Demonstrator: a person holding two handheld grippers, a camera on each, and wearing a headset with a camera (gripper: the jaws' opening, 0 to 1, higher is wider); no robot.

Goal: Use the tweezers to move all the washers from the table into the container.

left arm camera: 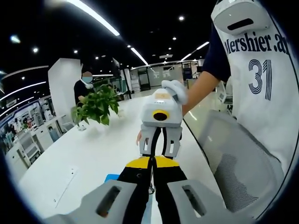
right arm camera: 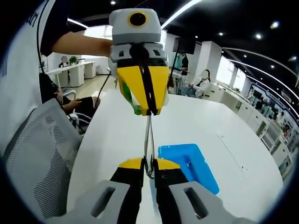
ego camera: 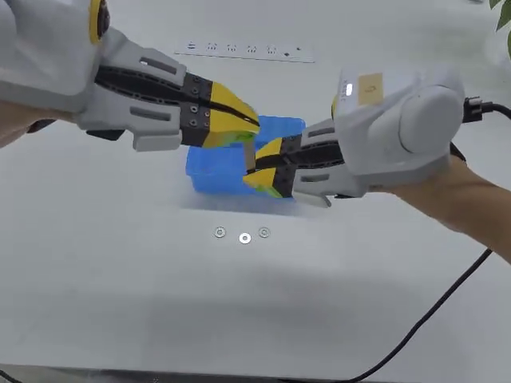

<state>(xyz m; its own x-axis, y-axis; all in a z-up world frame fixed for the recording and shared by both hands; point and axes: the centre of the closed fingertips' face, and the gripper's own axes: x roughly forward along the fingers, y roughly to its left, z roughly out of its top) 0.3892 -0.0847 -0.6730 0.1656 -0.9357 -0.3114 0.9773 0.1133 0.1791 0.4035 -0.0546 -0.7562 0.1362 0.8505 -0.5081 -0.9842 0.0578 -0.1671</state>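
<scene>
1. Washers [ego camera: 245, 238]: three lie in a short row on the white table [ego camera: 120, 271]. They sit just on the person's side of the blue container [ego camera: 209, 175].
2. Tweezers [right arm camera: 148, 135]: held in the air over the container's near edge. The long axis runs straight from one gripper to the other and does not point at the row.
3. Left gripper [ego camera: 255, 126]: jaws closed together on one end of the tweezers.
4. Right gripper [ego camera: 254, 164]: jaws closed together on the opposite end. Which end carries the tips cannot be told.
5. Governing relation: the washers lie below the tweezers and toward the person. The right gripper looks the nearer of the two.
6. Judgement: one gripper must let go so the other can tilt the tweezers down onto the row.
</scene>
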